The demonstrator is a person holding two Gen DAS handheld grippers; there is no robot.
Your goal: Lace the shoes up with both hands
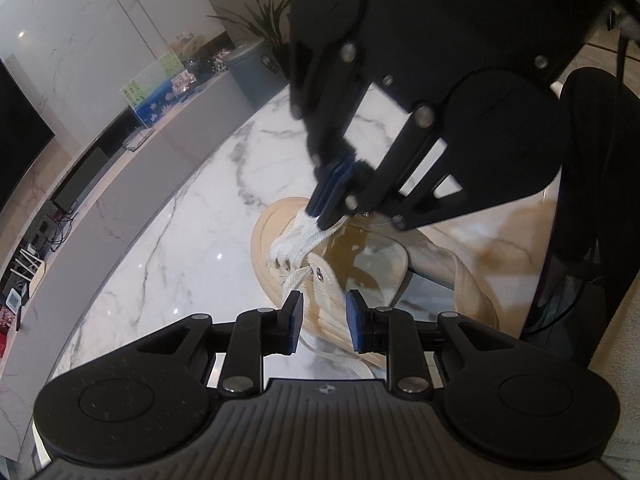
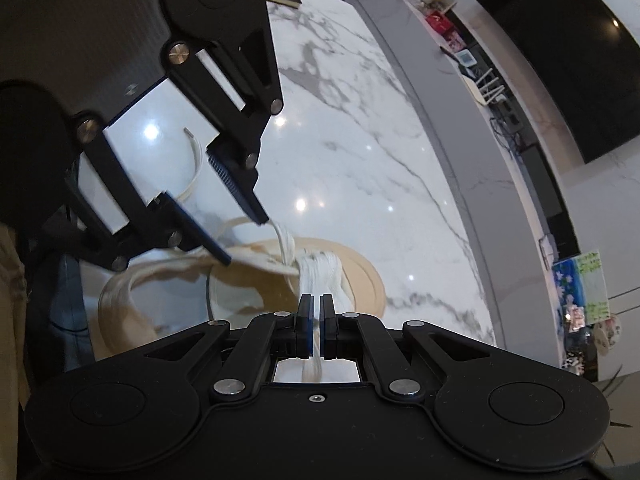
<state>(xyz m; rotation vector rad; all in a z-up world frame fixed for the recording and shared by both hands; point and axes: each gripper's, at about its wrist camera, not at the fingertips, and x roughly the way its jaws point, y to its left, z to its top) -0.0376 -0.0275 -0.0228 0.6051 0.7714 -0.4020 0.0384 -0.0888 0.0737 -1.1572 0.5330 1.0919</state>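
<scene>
A beige canvas sneaker (image 1: 328, 280) lies on the white marble table (image 1: 180, 240), threaded with a white lace (image 1: 296, 240). My right gripper (image 1: 320, 218) reaches down from above and is shut on a bunch of lace over the toe-side eyelets. My left gripper (image 1: 325, 320) is open, its blue pads straddling the shoe's eyelet edge with a lace strand running under them. In the right wrist view, the right gripper (image 2: 317, 320) pinches the lace (image 2: 324, 268) above the shoe (image 2: 360, 276). The left gripper (image 2: 245, 240) hangs open beside it, and a loose lace end (image 2: 192, 140) curls behind it.
A long grey sideboard (image 1: 132, 184) with pictures and small items runs along the far table edge, and a dark screen (image 2: 560, 60) hangs on the wall. A person's dark clothing (image 1: 592, 200) is close on the right. Open marble lies left of the shoe.
</scene>
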